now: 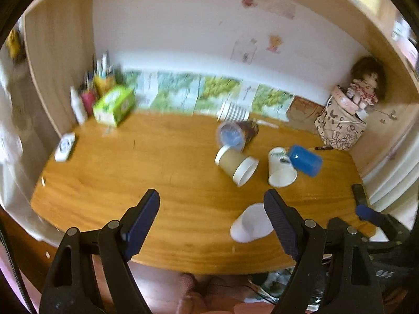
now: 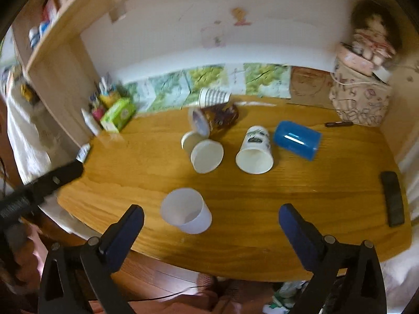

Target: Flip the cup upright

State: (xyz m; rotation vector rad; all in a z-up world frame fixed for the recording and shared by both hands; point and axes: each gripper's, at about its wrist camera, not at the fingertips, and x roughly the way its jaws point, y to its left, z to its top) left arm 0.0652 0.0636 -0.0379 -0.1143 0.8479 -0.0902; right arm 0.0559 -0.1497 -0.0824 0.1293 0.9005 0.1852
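Several cups lie on their sides on the wooden desk (image 2: pixel 262 209). A pale translucent cup (image 2: pixel 187 210) lies nearest, also in the left wrist view (image 1: pixel 251 223). A brown paper cup (image 1: pixel 237 166) (image 2: pixel 205 154), a white printed cup (image 1: pixel 281 167) (image 2: pixel 255 150), a blue cup (image 1: pixel 305 159) (image 2: pixel 297 140), a dark patterned cup (image 1: pixel 237 133) (image 2: pixel 212 120) and a striped cup (image 1: pixel 233 111) (image 2: pixel 213 96) lie farther back. My left gripper (image 1: pixel 212 200) is open and empty above the near desk edge. My right gripper (image 2: pixel 210 216) is open and empty, its gap just right of the pale cup.
A green tissue box (image 1: pixel 114 104), bottles and pens stand at back left. A patterned bag with a doll (image 1: pixel 343 123) stands at back right. A black remote (image 2: pixel 392 201) lies at the right edge. Wooden side panels enclose the desk.
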